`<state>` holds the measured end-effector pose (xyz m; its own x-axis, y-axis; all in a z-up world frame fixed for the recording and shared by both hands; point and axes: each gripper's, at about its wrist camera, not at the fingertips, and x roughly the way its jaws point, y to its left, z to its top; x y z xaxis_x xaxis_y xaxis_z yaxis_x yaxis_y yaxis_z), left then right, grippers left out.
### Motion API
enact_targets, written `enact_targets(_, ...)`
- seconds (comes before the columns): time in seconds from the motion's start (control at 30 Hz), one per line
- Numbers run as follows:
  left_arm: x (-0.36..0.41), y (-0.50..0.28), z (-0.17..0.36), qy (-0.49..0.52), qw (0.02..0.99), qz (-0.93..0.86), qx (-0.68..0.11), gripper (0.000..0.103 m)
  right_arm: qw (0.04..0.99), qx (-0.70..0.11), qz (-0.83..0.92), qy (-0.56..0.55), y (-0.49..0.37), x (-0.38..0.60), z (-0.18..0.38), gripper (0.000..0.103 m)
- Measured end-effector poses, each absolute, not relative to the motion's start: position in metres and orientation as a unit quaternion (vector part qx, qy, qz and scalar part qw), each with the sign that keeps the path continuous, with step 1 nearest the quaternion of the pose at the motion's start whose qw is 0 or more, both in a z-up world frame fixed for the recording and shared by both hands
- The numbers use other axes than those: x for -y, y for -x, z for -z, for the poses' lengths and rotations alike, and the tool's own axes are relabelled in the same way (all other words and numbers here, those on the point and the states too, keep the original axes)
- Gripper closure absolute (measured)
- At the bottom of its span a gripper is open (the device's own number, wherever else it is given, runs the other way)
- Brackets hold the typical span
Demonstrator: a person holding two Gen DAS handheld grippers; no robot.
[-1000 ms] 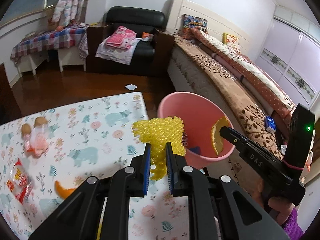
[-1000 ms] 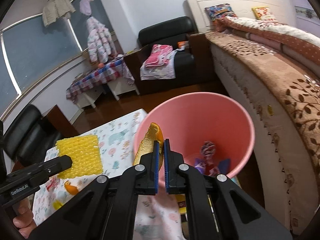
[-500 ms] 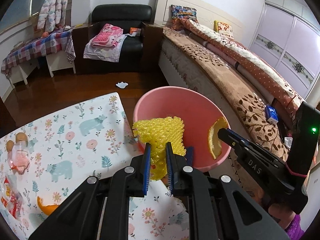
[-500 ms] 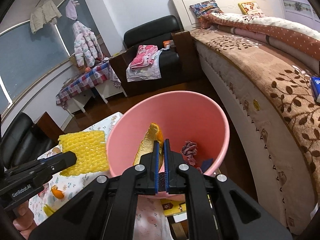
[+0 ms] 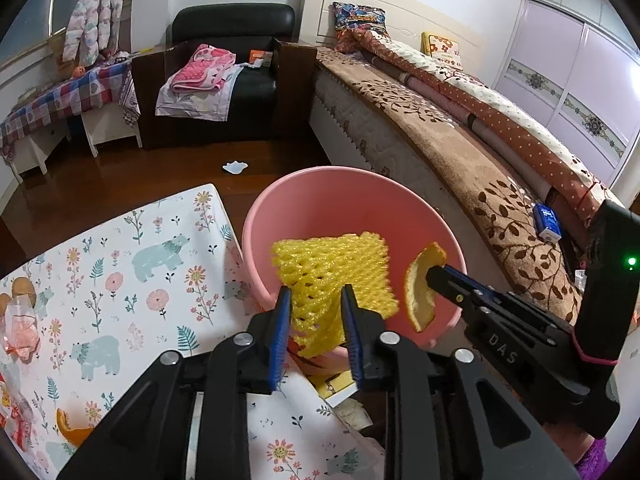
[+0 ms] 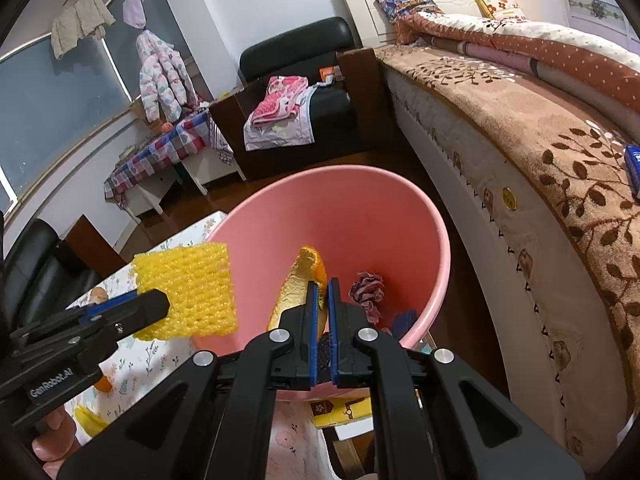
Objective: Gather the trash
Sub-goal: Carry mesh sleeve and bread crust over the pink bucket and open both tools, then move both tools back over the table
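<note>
1. Nearest the lenses, the left hand-held gripper [image 5: 316, 320] has its fingers parted, the yellow foam net [image 5: 334, 276] loose between them over the pink bin [image 5: 280, 196]; the right hand-held gripper [image 6: 323, 304] is clamped on an orange peel [image 6: 300, 280] above the same bin.
2. Inside the bin lie a crumpled wrapper [image 6: 366, 288] and a dark blue scrap [image 6: 405, 318], so some trash is already collected.
3. Left on the floral-clothed bench [image 5: 120, 264]: another orange peel piece [image 5: 70, 432] and plastic wrappers [image 5: 18, 332].
4. Farther off, a white scrap [image 5: 235, 167] lies on the wooden floor, before a black armchair [image 5: 232, 20] and the bed [image 5: 460, 132].
</note>
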<state>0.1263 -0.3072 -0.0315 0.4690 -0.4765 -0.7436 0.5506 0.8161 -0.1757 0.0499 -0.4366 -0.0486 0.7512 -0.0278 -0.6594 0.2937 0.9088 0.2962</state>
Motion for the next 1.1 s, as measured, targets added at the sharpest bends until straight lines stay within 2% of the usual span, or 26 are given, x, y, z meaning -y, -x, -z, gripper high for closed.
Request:
enact_targets(0.4,0.295,-0.134,0.033,-0.029,0.857,0.289,-0.425,0.074,0.913,-0.350,0.088,-0.191,-0.056,0.434,0.053,0.095)
enact_targets(0.8,0.270,-0.131,0.032,-0.011,0.859,0.279,-0.429,0.073,0.910,-0.360,0.078,-0.189,-0.058,0.431,0.059,0.082)
enact_targets(0.93,0.264,-0.130,0.030,-0.006,0.861,0.275,-0.429,0.073,0.907,-0.368,0.072,-0.191,-0.058,0.430,0.061,0.074)
enact_targets(1.1,0.256,-0.128,0.026,0.001,0.863,0.270,-0.426,0.073,0.904,-0.380,0.074,-0.180,-0.056,0.425,0.062,0.073)
